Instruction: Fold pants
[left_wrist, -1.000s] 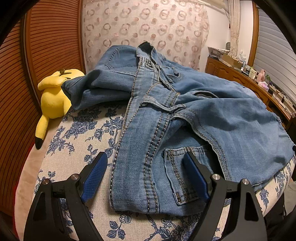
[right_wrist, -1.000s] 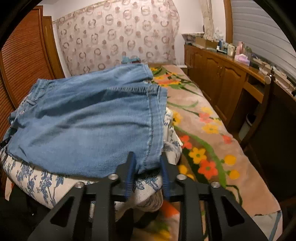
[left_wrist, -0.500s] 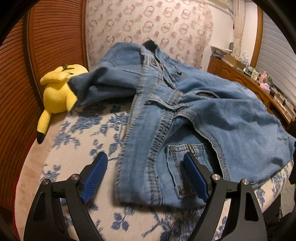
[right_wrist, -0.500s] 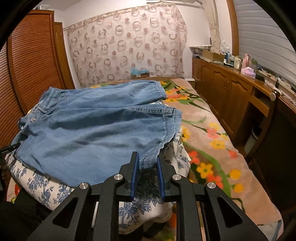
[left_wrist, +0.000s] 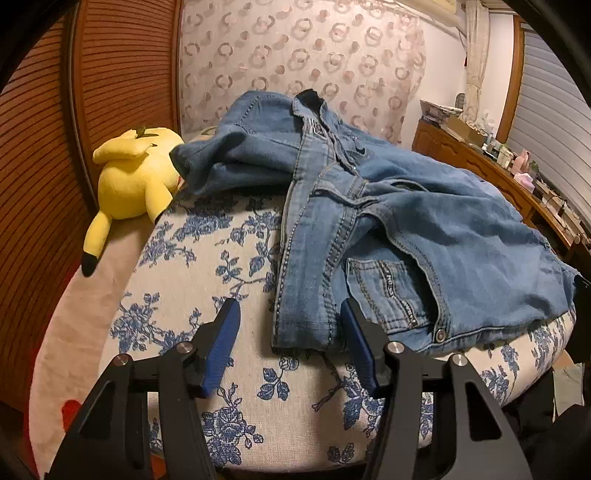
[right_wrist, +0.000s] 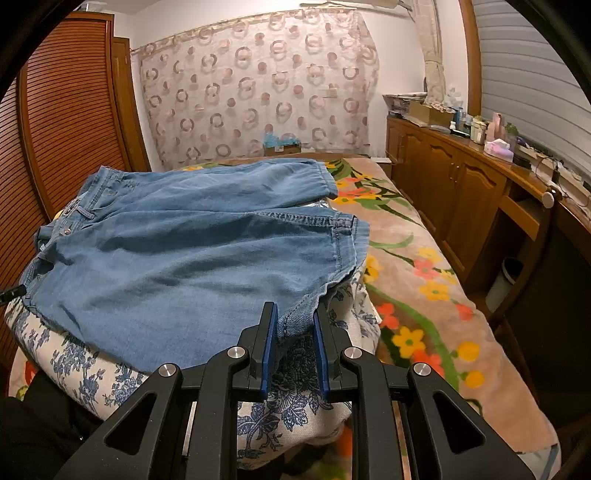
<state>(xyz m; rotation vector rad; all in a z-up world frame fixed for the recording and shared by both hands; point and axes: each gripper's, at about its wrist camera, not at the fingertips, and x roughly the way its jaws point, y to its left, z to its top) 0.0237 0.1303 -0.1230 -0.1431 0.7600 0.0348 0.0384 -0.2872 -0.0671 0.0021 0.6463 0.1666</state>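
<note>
Lying across a blue-flowered cushion (left_wrist: 207, 295) on the bed, the jeans (left_wrist: 424, 236) reach its near edge, w/ waistband toward the left side and hems toward the right. Denim's soft but fairly heavy, thick at seams; probably best pinched at waistband corner and hem corner, where layers bunch. Faded blue, short wide legs, stud-trimmed seams, rivet by the pocket. Left claw (left_wrist: 288, 341): jaws closing round the waistband corner, pads not pressing yet. Right claw (right_wrist: 293, 341): nearly together, hem corner betw. pads, looks clamped. Yellow plush (left_wrist: 136, 177) sits by the far left edge.
</note>
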